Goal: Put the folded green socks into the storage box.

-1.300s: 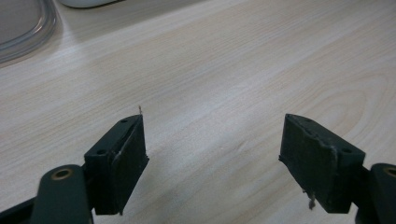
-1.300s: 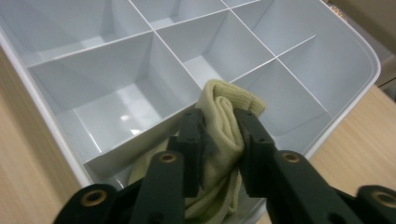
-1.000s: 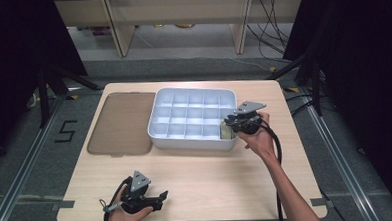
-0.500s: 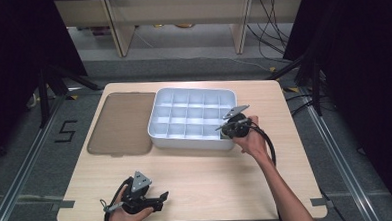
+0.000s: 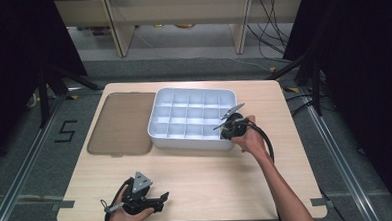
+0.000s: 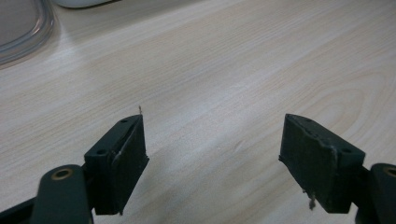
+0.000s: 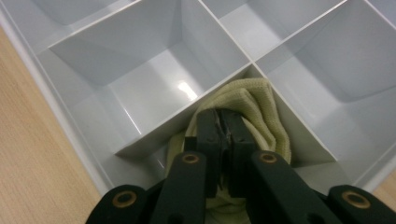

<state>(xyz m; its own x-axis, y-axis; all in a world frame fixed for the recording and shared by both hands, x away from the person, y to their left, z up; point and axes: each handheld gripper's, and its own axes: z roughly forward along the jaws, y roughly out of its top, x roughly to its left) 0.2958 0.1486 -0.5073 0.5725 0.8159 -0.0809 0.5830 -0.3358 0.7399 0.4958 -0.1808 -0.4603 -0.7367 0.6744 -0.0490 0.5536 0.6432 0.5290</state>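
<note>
Right gripper (image 7: 224,135) pressing a pale yellow cloth (image 7: 252,105) into a white divided tray (image 5: 192,118).
Its fingers are closed together on the cloth, inside the tray's compartment at lower right of centre in the high view. The left gripper (image 6: 212,158), fingers wide apart, rests on the wooden surface (image 5: 207,175) at lower left.

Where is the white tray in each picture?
High view: tray mid-table, right of the lid.
Left gripper view: its white corner at the top edge, left.
Right gripper view: up close, compartments all across; the right gripper pinches a cloth in one.
Shared landmark: the wooden table.
</note>
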